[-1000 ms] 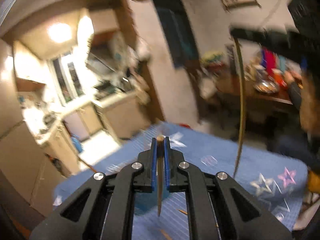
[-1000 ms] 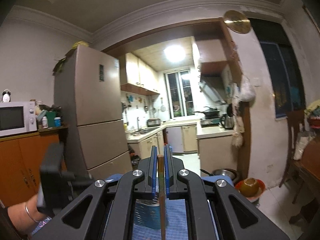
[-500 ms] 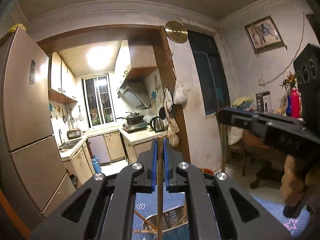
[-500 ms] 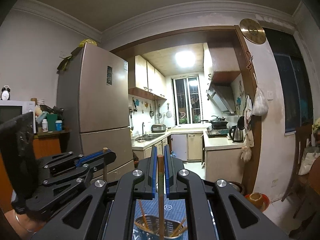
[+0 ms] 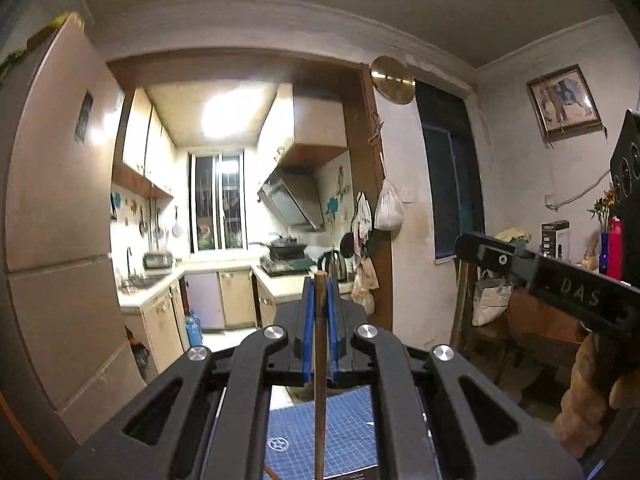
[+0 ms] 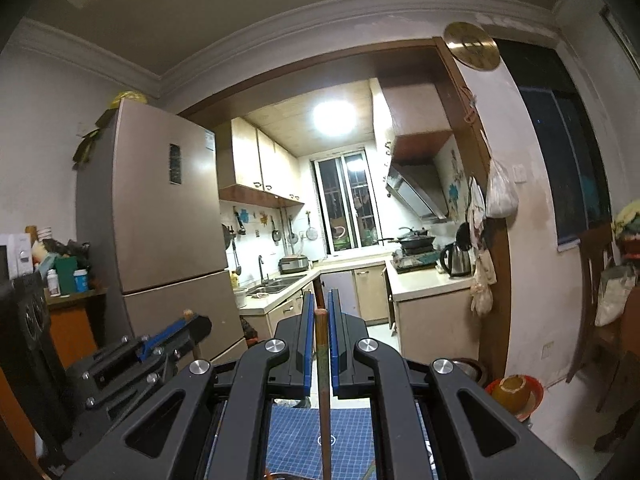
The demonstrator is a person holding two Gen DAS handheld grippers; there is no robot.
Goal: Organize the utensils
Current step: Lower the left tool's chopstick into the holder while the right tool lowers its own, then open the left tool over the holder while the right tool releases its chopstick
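My left gripper (image 5: 319, 292) is shut on a wooden chopstick (image 5: 319, 380) that stands upright between its blue pads. My right gripper (image 6: 320, 312) is shut on a second wooden chopstick (image 6: 323, 392), also upright. Both hang above a blue grid mat (image 5: 352, 432), which also shows in the right wrist view (image 6: 296, 436). The right gripper's black body (image 5: 560, 284) shows at the right of the left wrist view. The left gripper (image 6: 160, 340) shows at the lower left of the right wrist view. The utensil holder is hidden below the fingers.
A tall fridge (image 6: 160, 216) stands at the left. A kitchen counter (image 6: 424, 280) with a kettle (image 6: 454, 258) lies ahead through a doorway. A wooden chair (image 6: 596, 300) and a red bowl (image 6: 516, 394) on the floor are at the right.
Both grippers have tilted upward, so the metal holder with chopsticks has dropped out of view below. The left gripper swung from the table toward the kitchen. Both still hold their chopsticks.
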